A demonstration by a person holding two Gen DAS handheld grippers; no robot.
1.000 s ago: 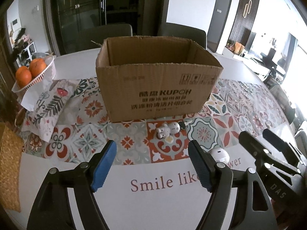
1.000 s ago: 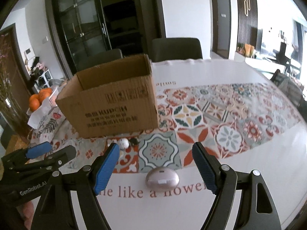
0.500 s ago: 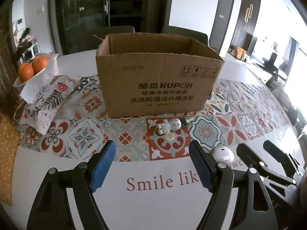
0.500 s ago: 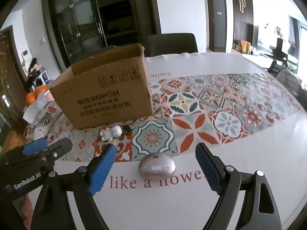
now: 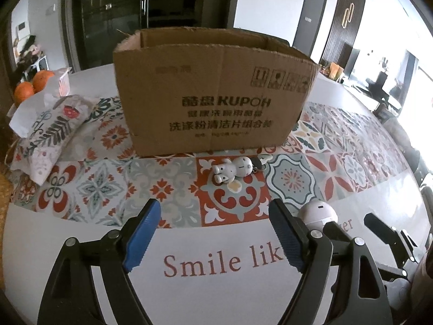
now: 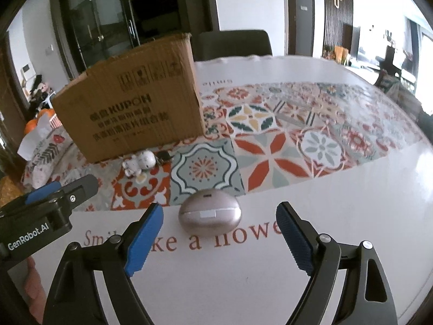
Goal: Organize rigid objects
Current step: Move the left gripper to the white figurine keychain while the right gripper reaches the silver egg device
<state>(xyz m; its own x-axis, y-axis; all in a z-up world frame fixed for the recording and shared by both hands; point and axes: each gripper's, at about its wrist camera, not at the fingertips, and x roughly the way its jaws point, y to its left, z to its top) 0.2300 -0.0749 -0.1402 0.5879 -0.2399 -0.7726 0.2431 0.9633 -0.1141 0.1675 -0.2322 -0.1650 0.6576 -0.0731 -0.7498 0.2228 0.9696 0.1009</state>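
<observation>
An open cardboard box (image 5: 216, 103) stands on the patterned runner. A small white toy figure (image 5: 232, 169) with a dark key ring lies just in front of it. My left gripper (image 5: 213, 208) hovers over the table short of the toy, its jaws opening with nothing between them. A pinkish oval case (image 6: 209, 216) lies on the white table edge, just ahead of and between the tips of my right gripper (image 6: 219, 208), which is open and not touching it. The case (image 5: 318, 212) also shows beside the left gripper's right finger.
A basket of oranges (image 5: 35, 84) and a floral tissue pouch (image 5: 51, 132) sit at the far left. Dark chairs (image 6: 232, 44) stand behind the table. In the right wrist view the left gripper (image 6: 54, 192) is at the left, close by.
Both grippers have sunk toward the table and come nearer the toy and the case. The right jaws have spread wider. The case now sits level with the right fingertips.
</observation>
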